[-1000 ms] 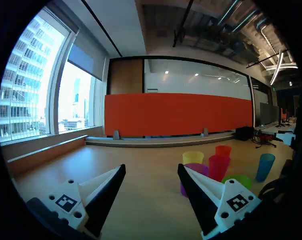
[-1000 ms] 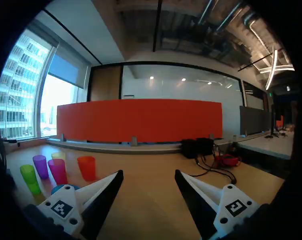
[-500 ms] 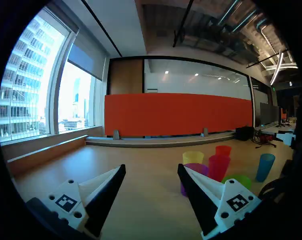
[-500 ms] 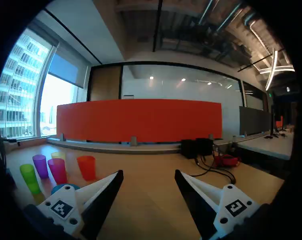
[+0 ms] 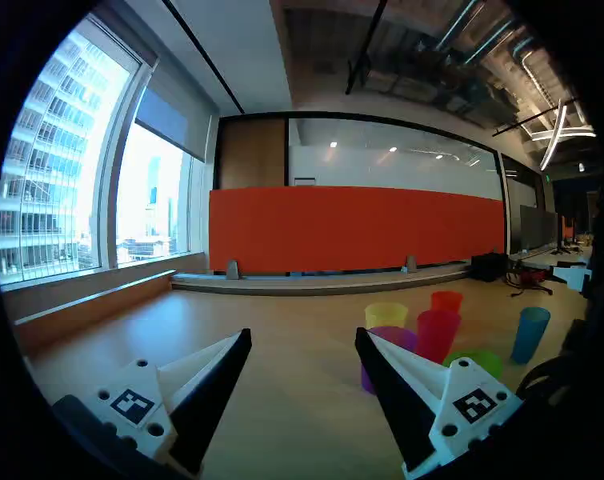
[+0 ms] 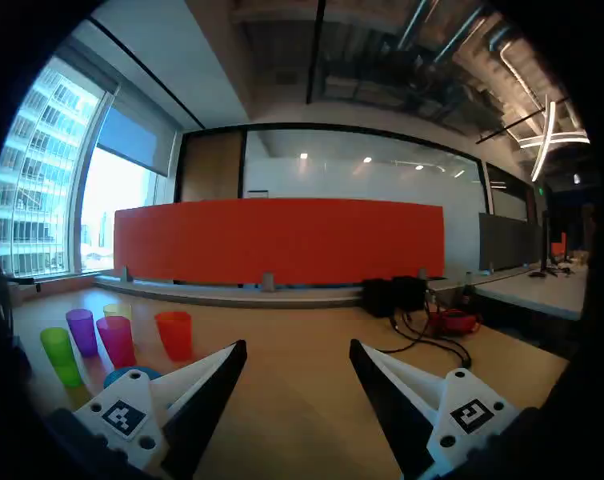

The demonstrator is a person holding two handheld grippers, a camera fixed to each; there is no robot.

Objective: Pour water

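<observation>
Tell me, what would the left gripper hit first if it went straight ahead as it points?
Probably nothing near: the left gripper aims over bare table toward the far orange partition. The purple cup stands just right of that line; depth is hard to judge.

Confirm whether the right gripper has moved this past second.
No. The right gripper frames the translucent orange plastic cup and orange partition panel exactly as before.
</observation>
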